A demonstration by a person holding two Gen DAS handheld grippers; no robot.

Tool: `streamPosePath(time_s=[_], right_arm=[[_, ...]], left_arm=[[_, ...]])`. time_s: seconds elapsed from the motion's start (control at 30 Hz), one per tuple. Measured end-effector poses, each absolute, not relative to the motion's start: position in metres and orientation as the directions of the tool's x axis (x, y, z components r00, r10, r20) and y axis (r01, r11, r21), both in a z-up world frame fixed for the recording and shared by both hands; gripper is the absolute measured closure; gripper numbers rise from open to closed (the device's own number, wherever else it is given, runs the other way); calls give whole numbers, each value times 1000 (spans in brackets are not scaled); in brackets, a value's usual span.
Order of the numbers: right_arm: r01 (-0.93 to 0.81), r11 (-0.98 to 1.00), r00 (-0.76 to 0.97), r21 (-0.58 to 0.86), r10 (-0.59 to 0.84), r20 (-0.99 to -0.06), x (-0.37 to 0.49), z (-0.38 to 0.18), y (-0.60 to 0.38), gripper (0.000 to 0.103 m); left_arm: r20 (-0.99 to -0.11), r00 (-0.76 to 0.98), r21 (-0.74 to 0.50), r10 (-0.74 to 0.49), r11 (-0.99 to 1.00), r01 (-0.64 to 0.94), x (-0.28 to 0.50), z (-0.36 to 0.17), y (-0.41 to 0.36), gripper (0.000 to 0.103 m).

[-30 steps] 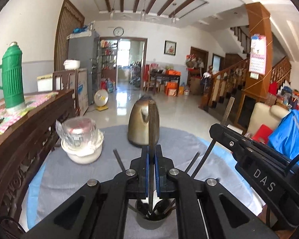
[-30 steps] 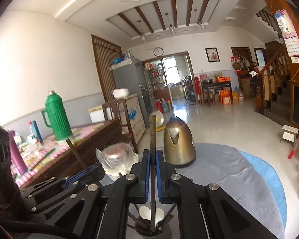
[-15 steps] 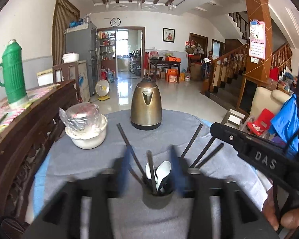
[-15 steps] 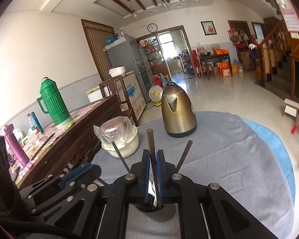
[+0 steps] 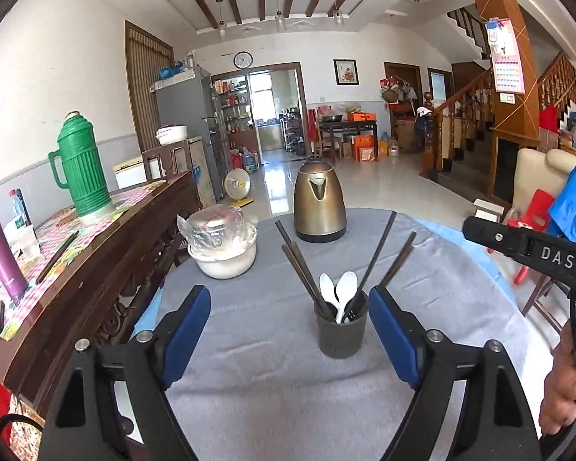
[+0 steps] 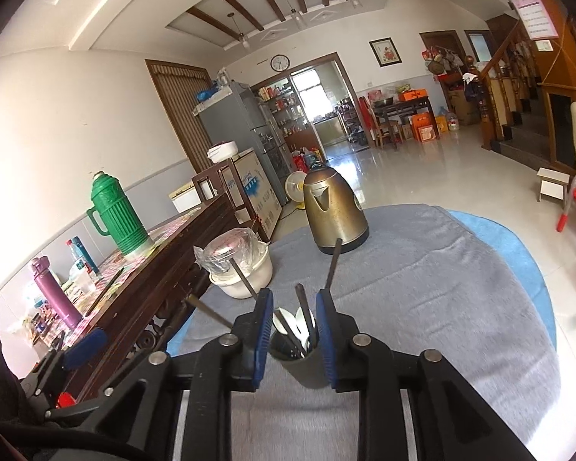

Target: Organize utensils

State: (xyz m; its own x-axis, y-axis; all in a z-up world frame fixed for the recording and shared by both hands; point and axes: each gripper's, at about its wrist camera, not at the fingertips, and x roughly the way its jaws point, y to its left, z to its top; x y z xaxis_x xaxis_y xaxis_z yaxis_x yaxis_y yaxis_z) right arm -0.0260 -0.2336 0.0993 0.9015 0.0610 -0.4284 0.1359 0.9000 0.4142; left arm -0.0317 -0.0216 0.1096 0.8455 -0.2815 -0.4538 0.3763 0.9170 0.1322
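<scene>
A dark cup [image 5: 341, 334] stands on the grey cloth and holds several dark chopsticks [image 5: 302, 272] and two white spoons [image 5: 345, 291]. My left gripper [image 5: 290, 332] is wide open and empty, pulled back in front of the cup. My right gripper [image 6: 293, 330] is open just above the cup [image 6: 301, 365], its blue pads on either side of a chopstick [image 6: 304, 313] that stands in the cup untouched. The right gripper's body shows at the right of the left wrist view [image 5: 526, 249].
A brass kettle [image 5: 318, 201] stands behind the cup. A white bowl with a plastic-wrapped lid [image 5: 223, 247] sits at the left. A wooden sideboard [image 5: 96, 253] with a green thermos [image 5: 81, 165] runs along the left. A blue table edge [image 6: 518, 261] curves on the right.
Both grippers have let go of their chopsticks, which now stand in the cup. The left gripper has opened wide and drawn back. The right gripper has opened partly.
</scene>
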Motion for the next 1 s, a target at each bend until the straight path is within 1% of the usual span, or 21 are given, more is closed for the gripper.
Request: streamPosePath(time_s=[0.13,0.2,0.23,0.27,0.3,0.33,0.37,0.4,0.6,0.63,0.7,0.77,0.9,1.0], right_arm=[[123,897,897,424,82,-434,-50,94,-232,77],[124,900,896,418,79,-436,-64,90,-231,77],[120,899,896,421,85,-437,-69,88,-230,75],[116,898,894,424,92,-439,-75,86,-230,70],[115,898,890,424,96,-446,-83,83,-229,68],[119,898,888,423,94,-449,-88,80,-228,62],[120,898,888,424,93,-450,-94,78,-228,48],[122,897,889,424,91,-449,-100,76,-227,44],[103,912,890,396,93,-446,-140,77,-208,43],[99,915,894,391,91,-440,-150,78,-204,43],[103,918,896,382,81,-437,-163,81,-197,43],[113,925,895,364,64,-442,-176,85,-188,41],[140,945,897,296,6,-443,-191,85,-174,40],[153,942,889,300,1,-457,-189,83,-172,40]], left_arm=[[-491,828,105,-272,925,366,-43,97,-2,15],[-525,810,84,-260,932,353,-47,89,8,15],[-537,804,78,-256,934,349,-49,86,11,15],[-552,796,70,-249,937,341,-53,80,15,15],[-560,792,69,-243,939,337,-57,77,17,15],[-567,788,70,-239,939,336,-62,75,17,15],[-573,785,73,-236,939,336,-66,73,18,15],[-578,783,78,-229,940,332,-72,72,18,15],[-557,808,111,-190,947,300,-110,82,24,14],[-546,819,124,-177,949,288,-120,86,26,13],[-526,833,142,-173,948,286,-135,90,30,7],[-503,847,161,-174,944,290,-147,94,32,6],[-473,866,187,-161,942,278,-155,98,31,5],[-473,869,206,-145,941,269,-153,96,31,5]])
